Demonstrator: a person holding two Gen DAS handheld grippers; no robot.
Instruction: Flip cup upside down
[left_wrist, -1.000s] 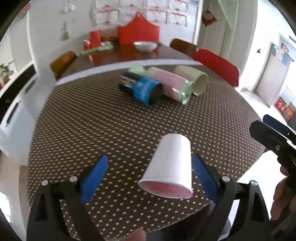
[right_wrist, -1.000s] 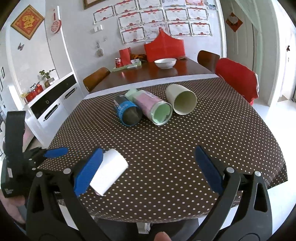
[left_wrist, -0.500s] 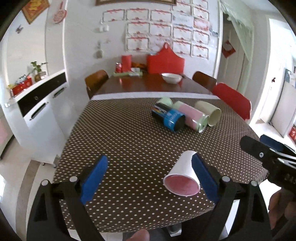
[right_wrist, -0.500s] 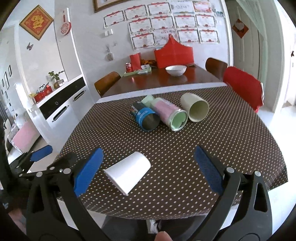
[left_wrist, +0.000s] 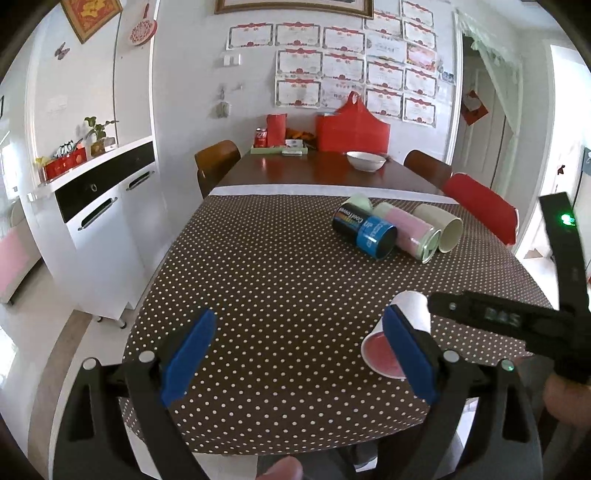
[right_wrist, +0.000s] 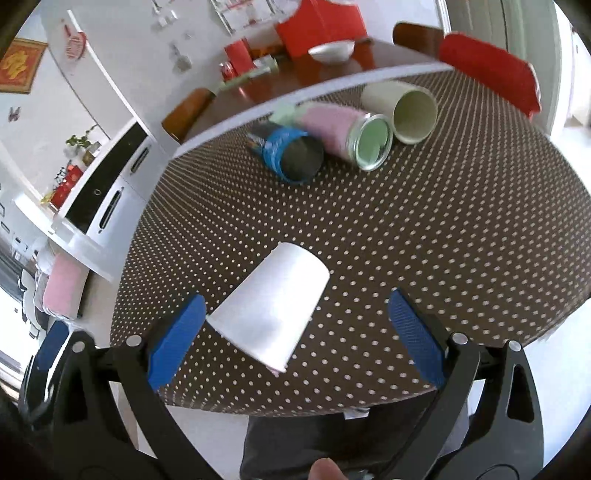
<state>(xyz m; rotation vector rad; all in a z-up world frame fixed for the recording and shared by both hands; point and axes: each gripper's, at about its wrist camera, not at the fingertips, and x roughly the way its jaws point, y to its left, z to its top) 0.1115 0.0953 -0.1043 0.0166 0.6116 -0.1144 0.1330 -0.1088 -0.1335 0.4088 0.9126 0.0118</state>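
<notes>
A white paper cup (right_wrist: 273, 306) with a pink inside lies on its side on the brown dotted tablecloth (right_wrist: 424, 236) near the front edge, its mouth toward me. My right gripper (right_wrist: 295, 328) is open, its blue pads either side of the cup without touching. In the left wrist view the cup (left_wrist: 399, 332) lies behind the right pad (left_wrist: 408, 354) of my open, empty left gripper (left_wrist: 295, 350). The right gripper's black body (left_wrist: 517, 321) shows just right of the cup.
Three cups lie on their sides at the table's far right: a blue-black one (right_wrist: 291, 155), a pink-green one (right_wrist: 351, 136) and a cream one (right_wrist: 406, 109). A white cabinet (left_wrist: 103, 229) stands left. A wooden table with a bowl (left_wrist: 365, 160) and chairs stand behind.
The right gripper has moved down and left over the cup, which now lies between its pads. The left gripper has pulled back and left, away from the cup.
</notes>
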